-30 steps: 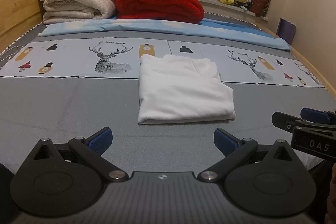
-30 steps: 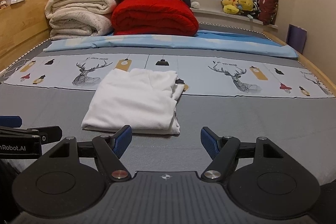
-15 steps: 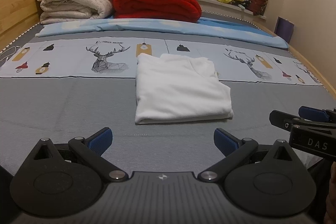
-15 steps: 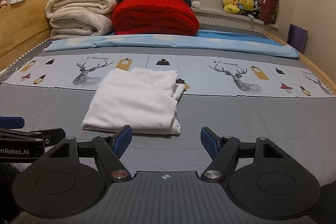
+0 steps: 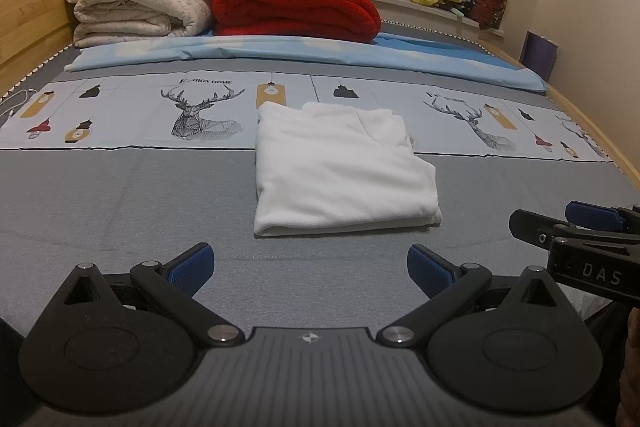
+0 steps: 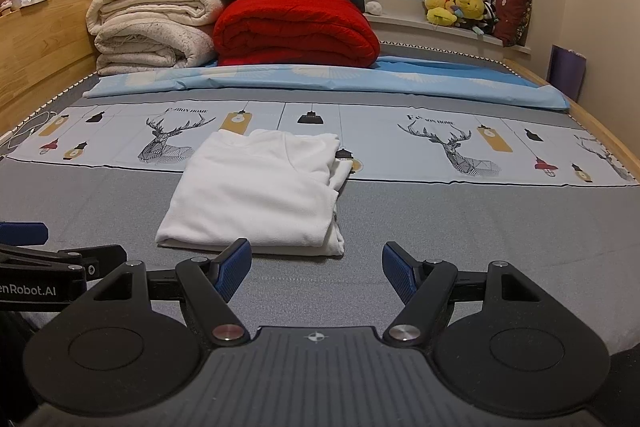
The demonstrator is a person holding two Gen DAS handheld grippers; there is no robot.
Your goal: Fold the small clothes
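Bed (image 5: pixel 120 195): I am working over a grey sheet with a deer-print band across it; blankets (image 6: pixel 224 23) are lying stacked at the far end, well apart from the job.
Garment (image 5: pixel 340 171): a white piece is lying folded into a flat, layered rectangle mid-bed, half on the grey, half on the print, its near edge just ahead of both grippers.
Handling: it is looking soft, light and limp, so I judge it will sag and the layers will slide apart if lifted by one corner.
Where to hold: I am judging the thick near fold and its two near corners the safest grip, pinching through all layers at once.
Left gripper (image 5: pixel 311 265): I am holding it low over the sheet, fingers spread wide, gripping nothing.
Right gripper (image 6: pixel 316 267): it is hanging likewise, fingers apart and empty, close to the garment's near edge.
Progress: the fold is appearing done or nearly so.
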